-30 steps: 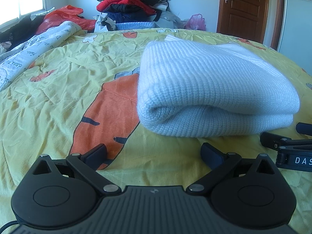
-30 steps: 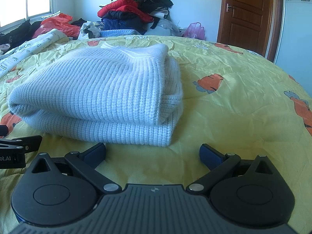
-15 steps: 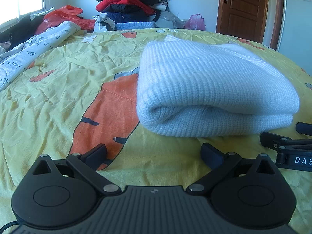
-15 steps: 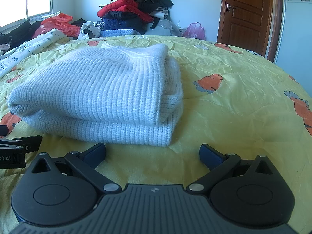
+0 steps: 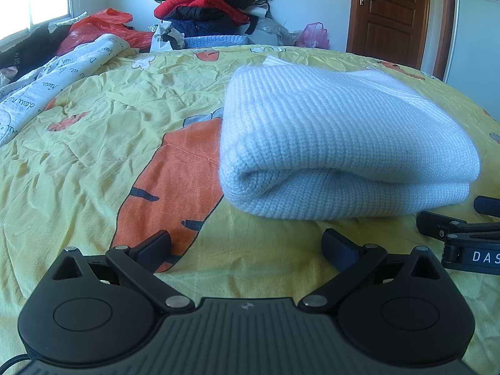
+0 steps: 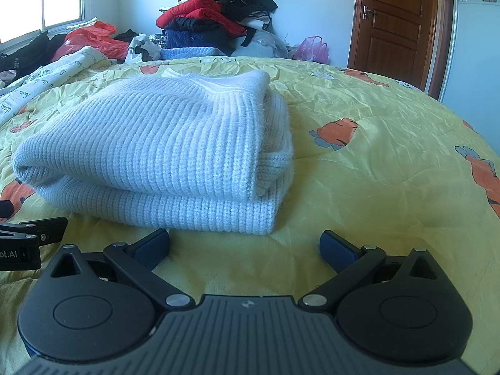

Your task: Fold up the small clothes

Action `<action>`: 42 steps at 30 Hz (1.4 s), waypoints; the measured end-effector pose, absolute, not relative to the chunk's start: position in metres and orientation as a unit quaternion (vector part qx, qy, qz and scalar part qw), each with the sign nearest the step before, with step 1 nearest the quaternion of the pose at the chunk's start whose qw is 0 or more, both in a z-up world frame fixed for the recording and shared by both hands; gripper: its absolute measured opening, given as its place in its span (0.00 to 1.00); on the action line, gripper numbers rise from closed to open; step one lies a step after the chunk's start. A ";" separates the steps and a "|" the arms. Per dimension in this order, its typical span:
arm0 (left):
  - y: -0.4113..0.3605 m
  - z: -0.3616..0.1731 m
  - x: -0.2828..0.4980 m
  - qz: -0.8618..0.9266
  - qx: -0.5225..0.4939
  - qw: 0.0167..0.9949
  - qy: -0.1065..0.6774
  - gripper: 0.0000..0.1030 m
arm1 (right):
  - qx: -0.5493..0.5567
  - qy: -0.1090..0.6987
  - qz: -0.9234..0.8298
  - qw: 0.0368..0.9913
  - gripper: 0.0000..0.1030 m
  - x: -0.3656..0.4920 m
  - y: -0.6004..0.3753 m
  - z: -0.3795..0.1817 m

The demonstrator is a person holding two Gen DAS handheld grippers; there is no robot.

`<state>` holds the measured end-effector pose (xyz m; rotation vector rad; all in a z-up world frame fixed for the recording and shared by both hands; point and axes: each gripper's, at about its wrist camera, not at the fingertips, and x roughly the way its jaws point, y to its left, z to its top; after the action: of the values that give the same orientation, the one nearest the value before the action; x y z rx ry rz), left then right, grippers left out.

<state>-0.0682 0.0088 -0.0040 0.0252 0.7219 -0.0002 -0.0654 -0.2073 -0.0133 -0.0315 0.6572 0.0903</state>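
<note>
Folded white knit sweater (image 5: 337, 143) lies on the bed (image 5: 103, 143), just ahead of both tools. Left tool (image 5: 247, 245) and right tool (image 6: 245, 243): fingers spread apart, gripping nothing, side by side

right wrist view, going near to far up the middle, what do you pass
right gripper, open on the yellow carrot-print bedspread → folded white knit sweater → light blue knit garment at the bed's far edge → heap of red and dark clothes → pale wall
</note>
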 end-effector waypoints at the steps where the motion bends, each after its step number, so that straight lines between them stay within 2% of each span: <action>1: 0.009 -0.004 -0.068 0.000 0.012 0.935 0.353 1.00 | -0.015 0.323 0.044 0.945 1.00 -0.065 -0.207 -0.013; 42: 0.005 -0.002 -0.060 0.029 0.002 0.929 0.369 1.00 | -0.006 0.327 0.049 0.944 1.00 -0.071 -0.204 -0.011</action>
<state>-0.0596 0.0046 -0.0019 0.0035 0.7552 0.0591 -0.0710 -0.2036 -0.0112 -0.0112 0.6666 0.0992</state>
